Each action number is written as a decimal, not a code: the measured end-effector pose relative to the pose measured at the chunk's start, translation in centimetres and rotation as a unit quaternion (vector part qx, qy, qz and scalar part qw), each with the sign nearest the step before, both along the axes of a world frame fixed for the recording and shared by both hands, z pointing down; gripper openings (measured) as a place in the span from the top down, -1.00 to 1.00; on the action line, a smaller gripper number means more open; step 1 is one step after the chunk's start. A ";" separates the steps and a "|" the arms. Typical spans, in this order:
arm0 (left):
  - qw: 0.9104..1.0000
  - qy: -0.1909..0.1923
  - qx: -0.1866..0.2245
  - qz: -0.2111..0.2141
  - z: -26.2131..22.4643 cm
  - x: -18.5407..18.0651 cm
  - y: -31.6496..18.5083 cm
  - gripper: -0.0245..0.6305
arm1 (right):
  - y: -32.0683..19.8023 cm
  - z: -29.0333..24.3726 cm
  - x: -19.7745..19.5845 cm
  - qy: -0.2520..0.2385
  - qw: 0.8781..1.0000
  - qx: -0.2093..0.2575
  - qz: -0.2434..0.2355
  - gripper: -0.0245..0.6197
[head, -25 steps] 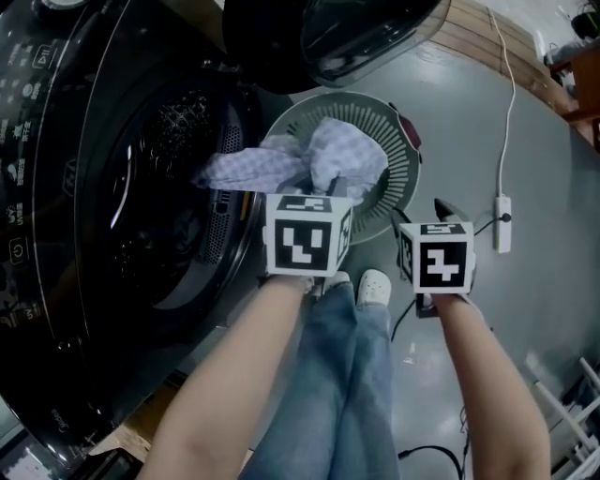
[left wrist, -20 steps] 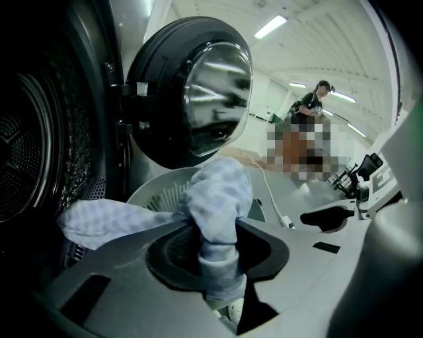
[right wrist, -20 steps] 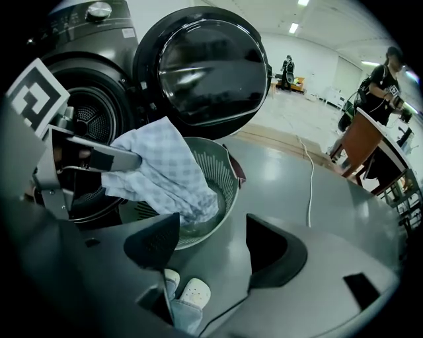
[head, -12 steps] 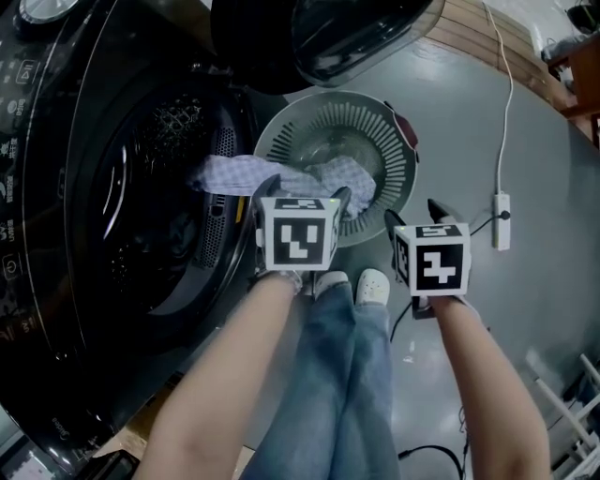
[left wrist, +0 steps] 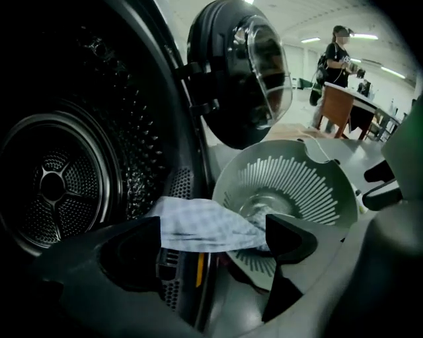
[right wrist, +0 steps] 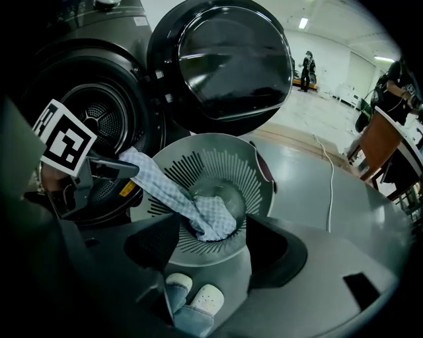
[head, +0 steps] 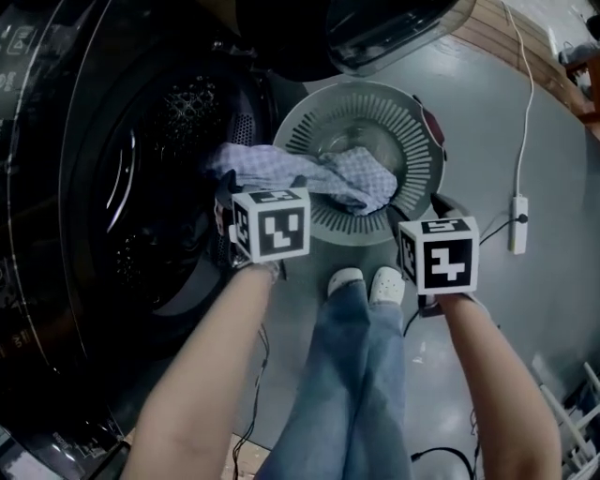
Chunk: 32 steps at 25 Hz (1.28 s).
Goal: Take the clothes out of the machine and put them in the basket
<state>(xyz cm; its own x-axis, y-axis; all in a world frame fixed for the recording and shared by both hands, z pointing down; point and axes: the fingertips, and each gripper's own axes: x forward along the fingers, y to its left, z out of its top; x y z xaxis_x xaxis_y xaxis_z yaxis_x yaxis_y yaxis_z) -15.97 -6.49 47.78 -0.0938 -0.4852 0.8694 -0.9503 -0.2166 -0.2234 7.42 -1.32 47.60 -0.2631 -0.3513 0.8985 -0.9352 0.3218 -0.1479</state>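
Observation:
A blue-checked cloth (head: 314, 173) lies draped from the washing machine's door rim into the round grey basket (head: 417, 141) on the floor. My left gripper (head: 261, 197) hangs just above the cloth's machine end, at the drum opening (head: 159, 187). Its jaws have just been opening and stand wide. In the left gripper view the cloth (left wrist: 205, 224) shows between and beyond them, untouched. My right gripper (head: 427, 214) hovers at the basket's near right rim, open with nothing between its fingers. The right gripper view shows the cloth's end (right wrist: 208, 214) in the basket's bowl (right wrist: 258, 178).
The machine's round door (head: 394, 28) stands swung open behind the basket. A white power strip (head: 517, 225) with its cable lies on the grey floor at right. The person's white shoes (head: 366, 281) stand just before the basket. Another person (left wrist: 337, 59) stands by a table far back.
The left gripper opened and let go of the cloth, which dropped across the door rim and into the basket. That gripper moved left toward the drum opening. The right gripper shifted slightly.

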 end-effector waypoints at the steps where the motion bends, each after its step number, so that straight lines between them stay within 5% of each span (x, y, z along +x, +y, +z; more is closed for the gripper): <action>1: 1.000 -0.011 -0.005 -0.004 0.4 -1.3 0.0 -0.51 | 0.0 0.2 -0.6 -0.003 1.000 -0.002 -0.002 0.00; 7: 0.998 -0.056 -0.008 -0.026 1.3 -7.5 -1.3 -0.51 | 0.5 1.7 -3.3 -0.018 0.999 -0.011 -0.028 0.00; 14: 0.998 -0.064 -0.025 -0.010 2.5 -10.2 -3.6 -0.51 | 0.4 3.2 -4.7 -0.017 0.999 -0.018 -0.043 0.00; 19: 0.998 0.009 -0.066 -0.009 4.5 -8.6 -3.7 -0.49 | 0.0 3.8 -5.2 -0.011 0.998 -0.013 -0.054 0.00; 22: 0.996 0.023 -0.081 -0.016 4.9 -8.1 -3.3 -0.33 | 0.2 4.1 -5.2 -0.010 0.998 -0.014 -0.059 -0.08; 30: 0.997 -0.041 -0.070 0.018 3.4 -7.7 -3.3 -0.02 | 0.3 3.5 -4.6 -0.013 0.998 -0.013 -0.054 -0.43; 32: 0.996 -0.057 -0.067 0.017 2.7 -7.8 -2.9 0.31 | 0.5 2.9 -4.5 -0.015 0.998 -0.012 -0.055 -0.44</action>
